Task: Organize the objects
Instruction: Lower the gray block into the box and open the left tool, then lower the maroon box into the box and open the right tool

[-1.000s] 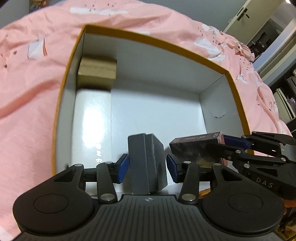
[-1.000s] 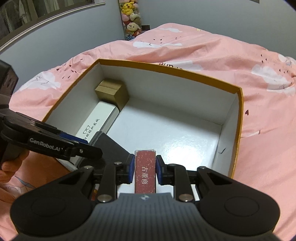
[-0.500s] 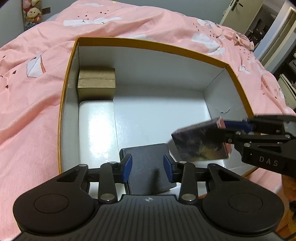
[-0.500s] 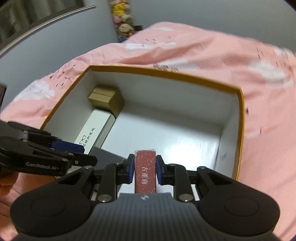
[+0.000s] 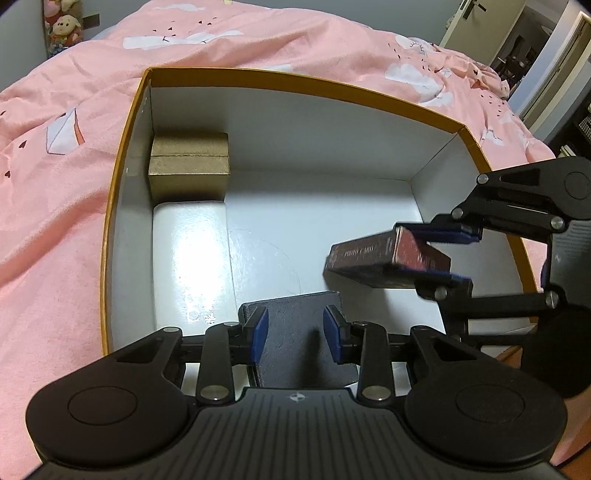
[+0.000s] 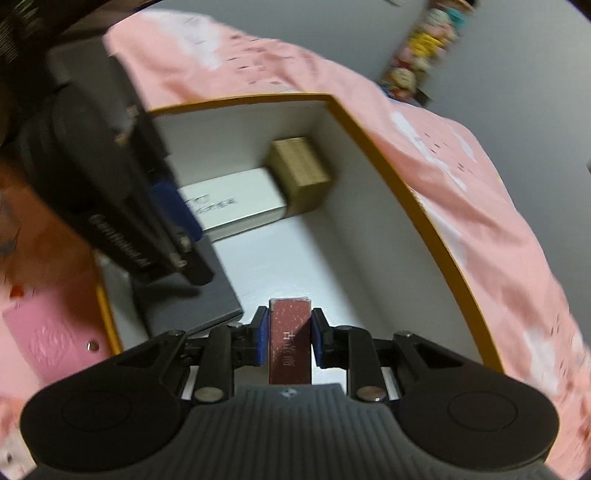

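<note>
A large white box with an orange rim lies on the pink bed. Inside stand a gold box in the far left corner and a long white box along the left wall. A dark grey case lies flat on the box floor at the near wall. My left gripper is open, its fingers apart above the case. My right gripper is shut on a dark red box, which shows in the left wrist view held over the right half of the box floor.
The pink duvet surrounds the box. Plush toys sit at the far left wall. A doorway opens at the far right. A pink sheet lies outside the box's near wall.
My left gripper let go of the grey case, which went from standing on edge to lying flat. My right gripper rolled sideways and carried the red box further over the box floor.
</note>
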Available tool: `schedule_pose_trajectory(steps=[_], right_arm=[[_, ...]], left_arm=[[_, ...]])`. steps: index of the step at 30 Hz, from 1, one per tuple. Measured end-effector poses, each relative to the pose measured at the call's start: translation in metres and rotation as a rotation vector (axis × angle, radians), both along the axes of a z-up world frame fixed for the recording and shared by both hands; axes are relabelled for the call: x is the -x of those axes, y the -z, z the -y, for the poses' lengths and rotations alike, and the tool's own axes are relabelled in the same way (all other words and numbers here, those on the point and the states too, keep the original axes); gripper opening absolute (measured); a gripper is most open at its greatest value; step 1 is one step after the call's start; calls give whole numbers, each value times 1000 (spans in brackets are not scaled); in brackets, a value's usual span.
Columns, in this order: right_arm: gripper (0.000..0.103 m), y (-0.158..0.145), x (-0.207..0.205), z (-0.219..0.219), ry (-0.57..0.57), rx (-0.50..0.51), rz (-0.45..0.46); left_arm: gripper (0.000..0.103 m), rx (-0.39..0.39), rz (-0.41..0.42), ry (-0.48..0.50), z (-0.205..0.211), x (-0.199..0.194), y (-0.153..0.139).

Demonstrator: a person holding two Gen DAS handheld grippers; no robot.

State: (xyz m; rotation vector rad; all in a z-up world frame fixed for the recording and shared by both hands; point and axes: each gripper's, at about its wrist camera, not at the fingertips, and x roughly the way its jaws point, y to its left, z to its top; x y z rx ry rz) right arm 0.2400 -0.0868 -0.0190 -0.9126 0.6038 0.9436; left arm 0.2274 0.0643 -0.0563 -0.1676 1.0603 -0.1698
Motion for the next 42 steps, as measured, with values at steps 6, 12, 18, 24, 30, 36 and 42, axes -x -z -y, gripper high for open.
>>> schedule_pose_trajectory(steps=[6,12,18,24,30,36,42], right_arm=[[26,-2,7,-5,-62,85,-41],[32,-11,-12,-3,23,40,-288],[33,-7,-14,-3,64,27,-384],[34,-9,-21,3,114,6,-442],[24,7,-45,11,283,39,-438],[12,33,-56,18,372,99,-432],[8,44,-51,14,367,94,-451]], left_arm=[[40,30,2,-10,-2,1,2],[40,71,-1,-19,-6,1,1],[40,88,-2,-24,-7,1,0],[40,103,-7,-34,-8,0,0],[40,84,9,-35,-6,0,1],[40,83,30,-28,-5,-1,3],[38,53,23,-20,-1,-3,7]])
